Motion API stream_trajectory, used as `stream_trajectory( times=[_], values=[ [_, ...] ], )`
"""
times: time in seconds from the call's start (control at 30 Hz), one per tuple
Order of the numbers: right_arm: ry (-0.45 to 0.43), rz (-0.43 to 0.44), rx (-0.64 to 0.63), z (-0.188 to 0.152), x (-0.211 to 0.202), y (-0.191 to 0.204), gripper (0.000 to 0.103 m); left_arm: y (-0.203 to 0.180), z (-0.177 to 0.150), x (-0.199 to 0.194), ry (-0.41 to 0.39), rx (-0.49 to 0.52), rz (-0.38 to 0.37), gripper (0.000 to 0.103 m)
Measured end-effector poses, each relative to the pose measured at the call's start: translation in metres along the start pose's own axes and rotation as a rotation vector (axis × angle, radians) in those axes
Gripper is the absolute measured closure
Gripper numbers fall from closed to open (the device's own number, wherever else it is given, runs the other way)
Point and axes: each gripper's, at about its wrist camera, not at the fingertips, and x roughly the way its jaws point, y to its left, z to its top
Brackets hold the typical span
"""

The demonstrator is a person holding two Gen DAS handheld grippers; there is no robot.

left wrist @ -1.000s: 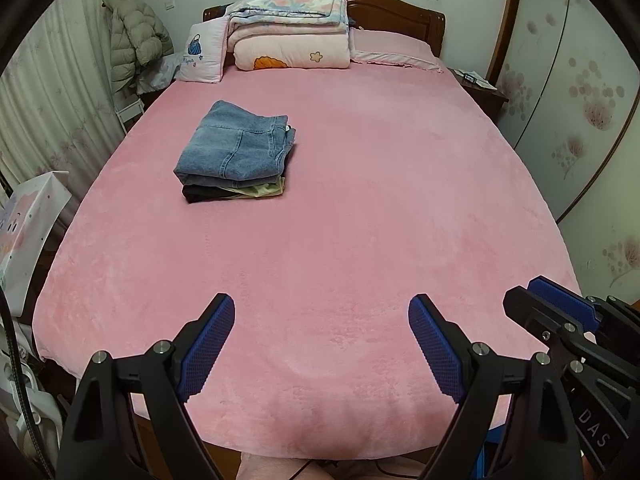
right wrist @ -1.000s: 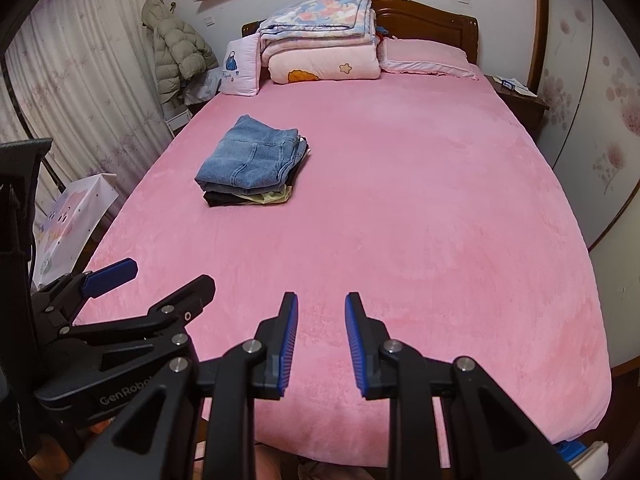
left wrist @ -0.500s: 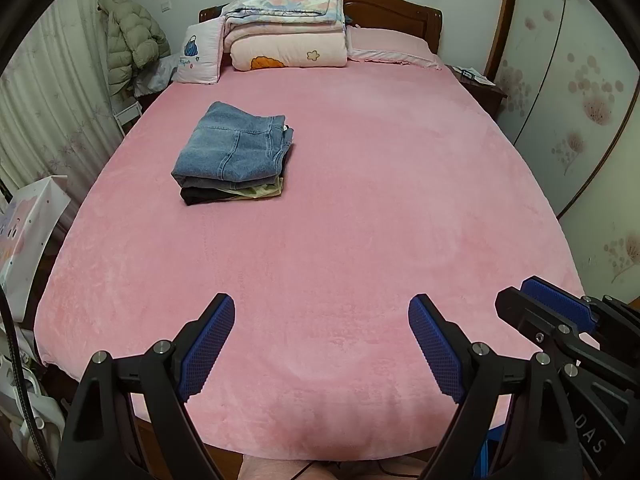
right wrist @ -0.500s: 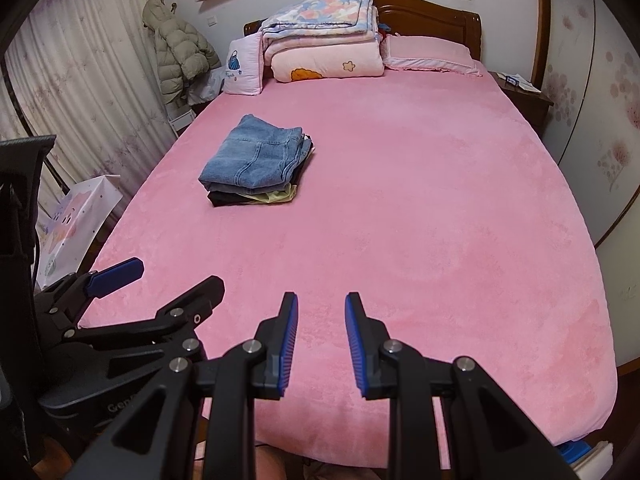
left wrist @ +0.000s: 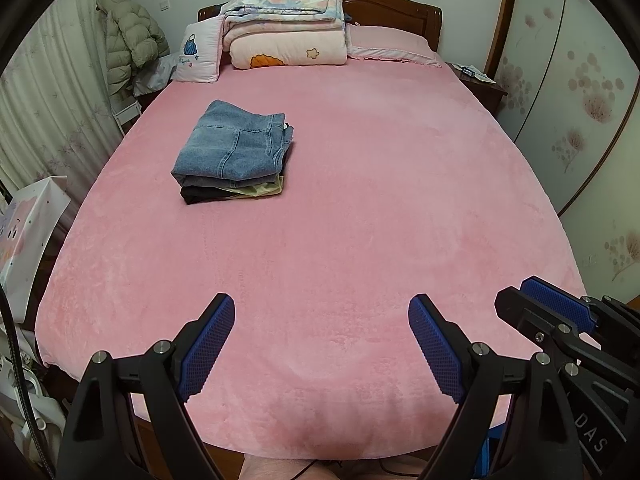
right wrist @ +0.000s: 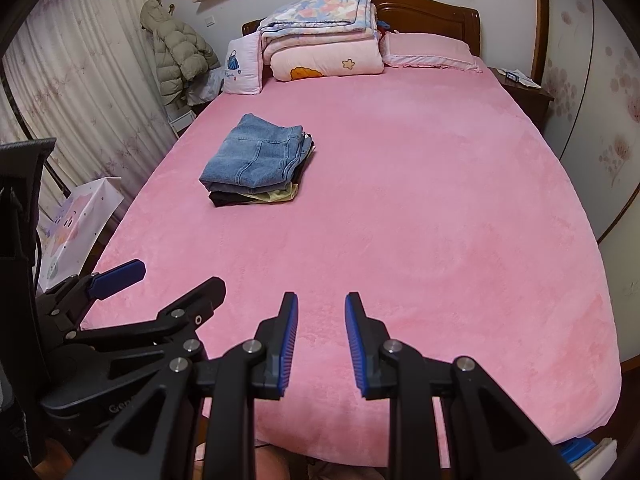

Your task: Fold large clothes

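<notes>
A stack of folded clothes (left wrist: 236, 156), blue jeans on top of dark and pale yellow garments, lies on the left middle of the pink bed (left wrist: 360, 220); it also shows in the right wrist view (right wrist: 258, 160). My left gripper (left wrist: 321, 344) is wide open and empty above the bed's foot edge. My right gripper (right wrist: 321, 340) has its jaws a small gap apart and holds nothing, also above the foot edge. Each gripper shows at the side of the other's view, the right one (left wrist: 560, 320) and the left one (right wrist: 160, 300).
Folded quilts (left wrist: 288, 28) and pillows (left wrist: 390, 46) lie by the wooden headboard. A puffy jacket (left wrist: 128, 40) hangs at the left by the curtain. A nightstand (left wrist: 476, 80) and wardrobe doors (left wrist: 580, 100) stand at the right. A white bag (right wrist: 76, 224) stands left of the bed.
Both grippers have drawn back slightly toward the foot of the bed and risen a little. Their jaw openings are unchanged.
</notes>
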Motion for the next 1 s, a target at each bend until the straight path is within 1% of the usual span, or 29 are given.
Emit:
stream_trajectory(
  times=[0.73,1.0],
  values=[
    [0.003,-0.003,0.005,0.0,0.002,-0.003,0.079,0.009,0.002,0.005,0.011,0.027,-0.006,0.015],
    [0.008,-0.02,0.025,-0.004,0.005,0.007,0.079,0.011,0.005,0.008,0.02,0.04,-0.016,0.015]
  ],
)
